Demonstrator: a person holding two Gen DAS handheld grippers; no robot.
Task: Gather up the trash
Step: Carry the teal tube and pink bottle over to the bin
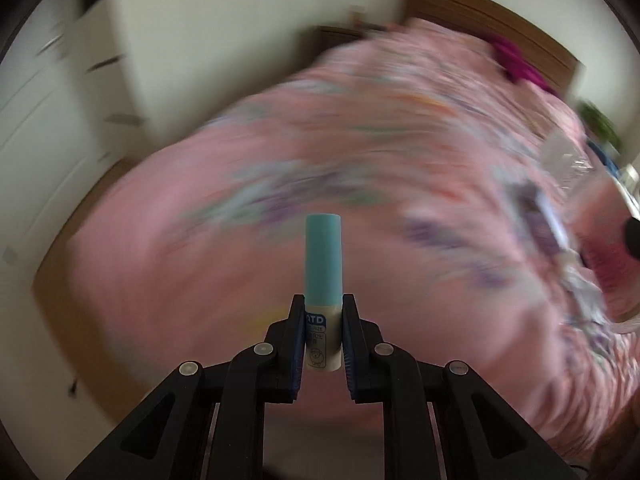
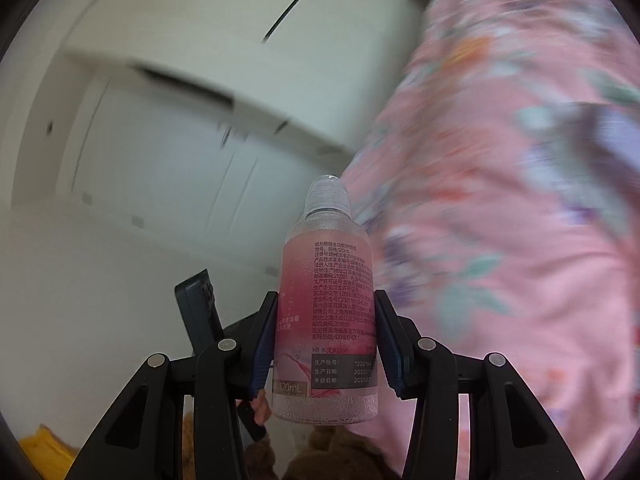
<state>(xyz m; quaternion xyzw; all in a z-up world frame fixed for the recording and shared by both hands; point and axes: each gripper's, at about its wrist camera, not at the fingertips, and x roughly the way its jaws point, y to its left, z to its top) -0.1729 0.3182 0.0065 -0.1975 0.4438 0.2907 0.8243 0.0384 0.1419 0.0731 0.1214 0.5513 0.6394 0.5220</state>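
Blur everywhere in the left wrist view except our own hardware. Left gripper [image 1: 322, 334] is clamped on a small tube [image 1: 323, 280]: teal cap end pointing away from us, white printed base pinched between the blue pads. Jaws nearly together, tube upright in the grip, sticking out well past the tips. Behind it we see a bed [image 1: 360, 168] under a pink floral cover, filling most of the frame. Wooden headboard [image 1: 480, 12] at the far right, something magenta [image 1: 520, 60] lying just below it; too smeared to say what. White wardrobe doors [image 1: 44, 120] on the left, strip of wooden floor [image 1: 52, 264] between them and the bed. At the right edge we catch a clear crinkled plastic shape [image 1: 568, 160] and a dark rounded tip [image 1: 634, 236]; we cannot tell what either belongs to.

Right wrist view: right gripper [image 2: 325, 344] is clamped on a small clear bottle [image 2: 325, 312] with pink liquid or a pink label, clear cap at the far end, printed text facing us, "120mL" near the base. Jaws sit moderately apart, pads pressed on both sides of the bottle's body. Bottle upright in the grip, base nearest the camera. Bed cover [image 2: 520, 200] fills the right half. White cabinetry [image 2: 160, 160] on the left. A dark flat object [image 2: 198, 308] pokes up just left of the left finger; identity unclear. Yellow fabric [image 2: 44, 444] at the near left, brown fuzzy material [image 2: 340, 456] below the bottle.
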